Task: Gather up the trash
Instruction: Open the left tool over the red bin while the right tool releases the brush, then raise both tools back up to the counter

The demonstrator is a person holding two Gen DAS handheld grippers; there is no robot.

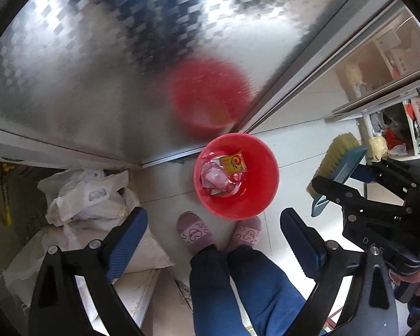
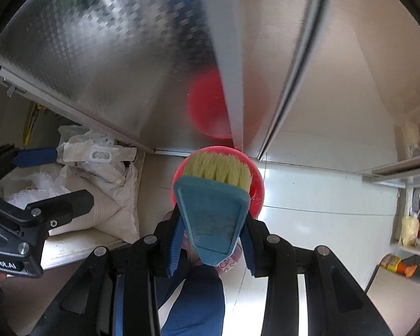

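A red bucket (image 1: 254, 198) stands on the pale tiled floor against a steel cabinet corner. In it lie a yellow wrapper (image 1: 233, 162) and crumpled pink wrappers (image 1: 214, 179). My left gripper (image 1: 215, 240) hangs high above the floor, pointing down, open, with nothing between its blue pads (image 1: 127, 245). My right gripper (image 2: 212, 238) is shut on the handle of a teal hand brush (image 2: 212, 212), whose pale bristles (image 2: 218, 168) hover over the bucket (image 2: 256, 196). The left wrist view shows that brush (image 1: 340, 162) to the right of the bucket.
Reflective steel cabinet doors (image 1: 98, 70) rise behind the bucket. White sacks and plastic bags (image 1: 89, 196) are piled at the left. A person's pink slippers (image 1: 194, 233) stand just before the bucket. Cluttered shelves (image 1: 392, 137) are at the right, with an orange-capped bottle (image 2: 397, 264) lying low.
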